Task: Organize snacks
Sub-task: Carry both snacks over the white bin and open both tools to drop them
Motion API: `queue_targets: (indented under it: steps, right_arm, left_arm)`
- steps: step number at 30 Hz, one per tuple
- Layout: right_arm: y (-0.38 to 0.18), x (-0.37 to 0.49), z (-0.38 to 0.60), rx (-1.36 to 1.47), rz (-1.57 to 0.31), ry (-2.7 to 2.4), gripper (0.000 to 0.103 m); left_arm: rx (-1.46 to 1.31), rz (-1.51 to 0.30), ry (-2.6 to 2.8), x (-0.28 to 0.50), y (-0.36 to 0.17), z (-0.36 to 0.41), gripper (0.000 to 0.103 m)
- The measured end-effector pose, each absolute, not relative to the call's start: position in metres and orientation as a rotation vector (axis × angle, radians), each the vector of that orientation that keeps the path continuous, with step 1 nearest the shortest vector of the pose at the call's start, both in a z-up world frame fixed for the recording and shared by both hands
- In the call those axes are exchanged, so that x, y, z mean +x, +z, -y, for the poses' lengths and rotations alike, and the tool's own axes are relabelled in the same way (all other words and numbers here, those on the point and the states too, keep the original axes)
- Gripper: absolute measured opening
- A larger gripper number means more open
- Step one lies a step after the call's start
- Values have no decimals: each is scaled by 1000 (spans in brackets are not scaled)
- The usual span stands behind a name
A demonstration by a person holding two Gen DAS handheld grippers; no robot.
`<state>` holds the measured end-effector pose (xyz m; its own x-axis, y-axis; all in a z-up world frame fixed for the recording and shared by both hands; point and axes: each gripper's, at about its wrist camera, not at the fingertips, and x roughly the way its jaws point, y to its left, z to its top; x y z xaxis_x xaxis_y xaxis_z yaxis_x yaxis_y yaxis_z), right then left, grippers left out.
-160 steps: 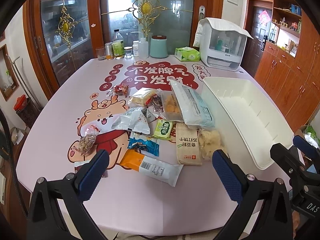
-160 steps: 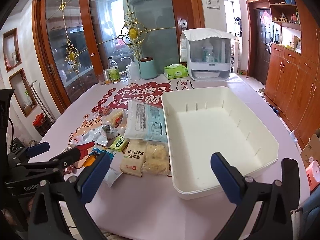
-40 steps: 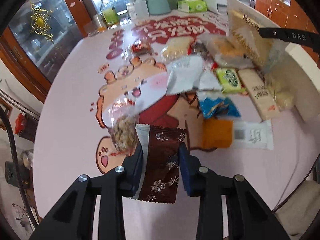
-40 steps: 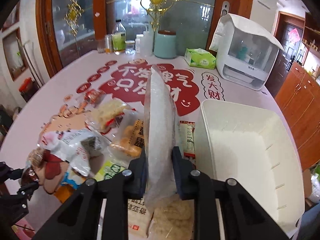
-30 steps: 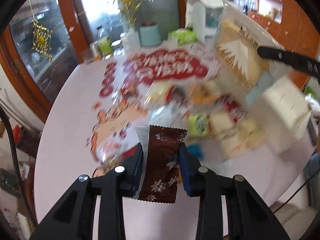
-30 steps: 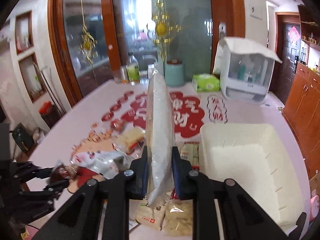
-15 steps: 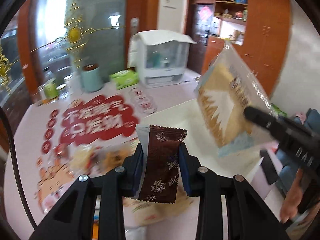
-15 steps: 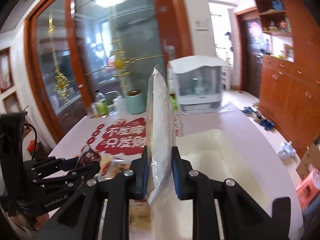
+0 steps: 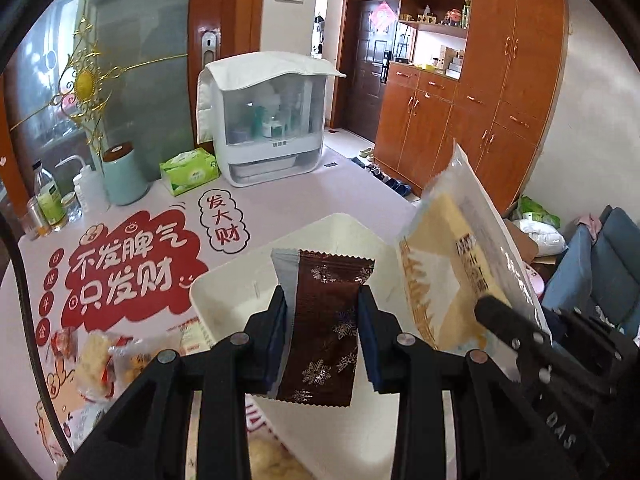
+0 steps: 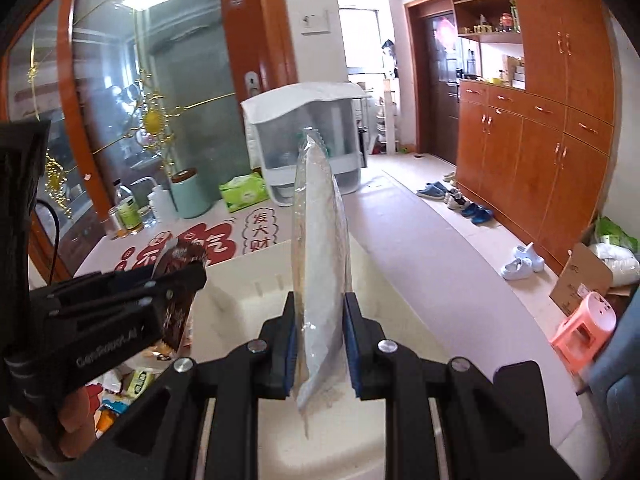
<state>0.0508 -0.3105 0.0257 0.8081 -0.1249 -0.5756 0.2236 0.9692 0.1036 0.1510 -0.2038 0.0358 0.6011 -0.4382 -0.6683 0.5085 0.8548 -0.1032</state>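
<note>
My left gripper (image 9: 322, 326) is shut on a brown snack packet (image 9: 326, 328) with silver snowflakes and holds it above the near left part of the white bin (image 9: 224, 284). My right gripper (image 10: 319, 330) is shut on a large clear biscuit bag (image 10: 320, 248), held edge-on above the same bin (image 10: 256, 300). In the left wrist view that bag (image 9: 452, 264) hangs tilted at the right, over the bin. In the right wrist view the left gripper and its packet (image 10: 180, 258) sit at the left.
Other snack packs (image 9: 100, 360) lie on the pink table (image 9: 280, 192) left of the bin. A white dish cabinet (image 9: 264, 120), green tissue box (image 9: 190, 172), teal canister (image 9: 122, 176) and bottles stand at the far edge. Wooden cupboards (image 10: 540, 152) line the right wall.
Both grippers have swung right and over the bin with their packs still held. The snack pile has slid to the lower left of the views.
</note>
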Motion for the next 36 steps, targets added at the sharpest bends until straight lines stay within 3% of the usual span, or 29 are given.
queue_targets:
  steps: [4,5,6,8,9,10,13,23,36]
  right_arm:
    - [19,61,321,185,-638,-208,22]
    - [17,62,324,194,-640,-217,22]
    - [17,61,327,200,-633,-226,23]
    - [18,59,329,201,-622,-238,40]
    - [19,58,330,199,-615,-248,46]
    - [19,58,330,197,-610,-255,53]
    - [20,53,332,185,-597,-279,56]
    - [14,54,332,203,-628,-277,57]
    - [1,49,331,223,-666,-254,57]
  left_arm:
    - [117,-774,-541,165,28,218,33]
    - [115,-787,-533,169,24,222,38]
    - [113,-803,-530,173,20,224,47]
    - [105,-818,-522,177,12,225,92]
    - [95,-810,-510,177,11,225,96]
    - [89,-797,-505,178,9,223,96]
    - [108,-801,-499,177,5,225,100]
    - [148,-724,-458,165,3,225,100]
    - [80,-861,-448,163,-12,203,100]
